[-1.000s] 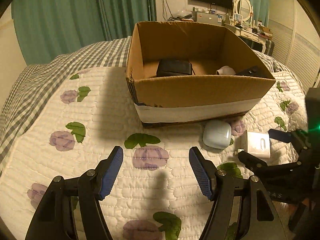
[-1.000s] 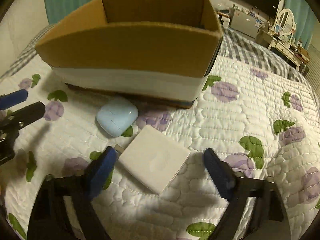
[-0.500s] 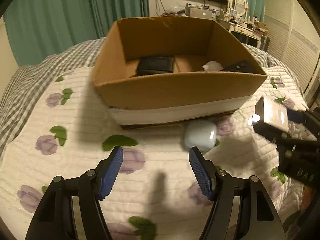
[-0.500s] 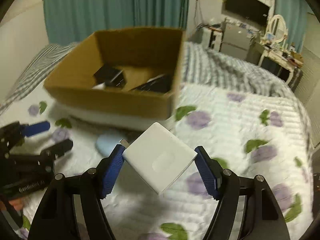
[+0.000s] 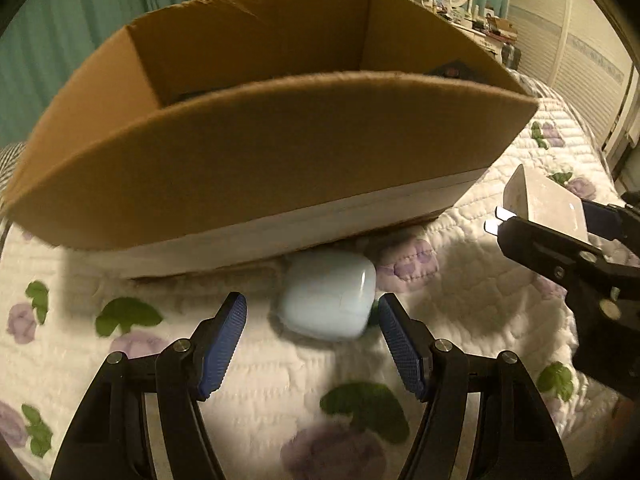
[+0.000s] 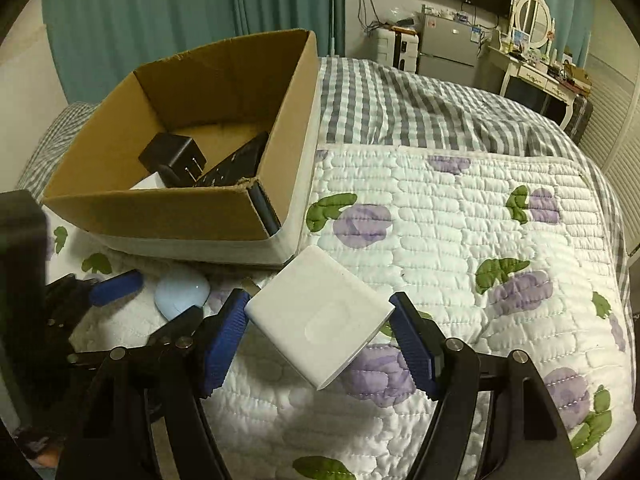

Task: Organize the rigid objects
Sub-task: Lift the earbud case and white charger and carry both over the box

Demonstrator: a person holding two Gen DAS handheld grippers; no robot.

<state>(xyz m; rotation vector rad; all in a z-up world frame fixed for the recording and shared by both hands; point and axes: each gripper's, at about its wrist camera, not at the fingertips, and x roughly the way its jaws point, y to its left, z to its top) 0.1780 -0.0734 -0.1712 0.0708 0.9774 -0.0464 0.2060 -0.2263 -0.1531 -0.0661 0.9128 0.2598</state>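
A white square charger with metal prongs hangs above the quilt, and my right gripper is shut on it; it shows too at the right of the left wrist view. A pale blue earbud case lies on the quilt against the front of the cardboard box. My left gripper stands open just short of the case, one blue pad on each side of it, neither touching. In the right wrist view the case sits between the left gripper's fingers.
The box holds a black charger, a black remote and something white. It rests on a flowered white quilt over a checked bedspread. A fridge, dresser and mirror stand behind the bed.
My right gripper closed on the white charger and lifted it off the quilt. My left gripper moved forward and down toward the blue case, staying open.
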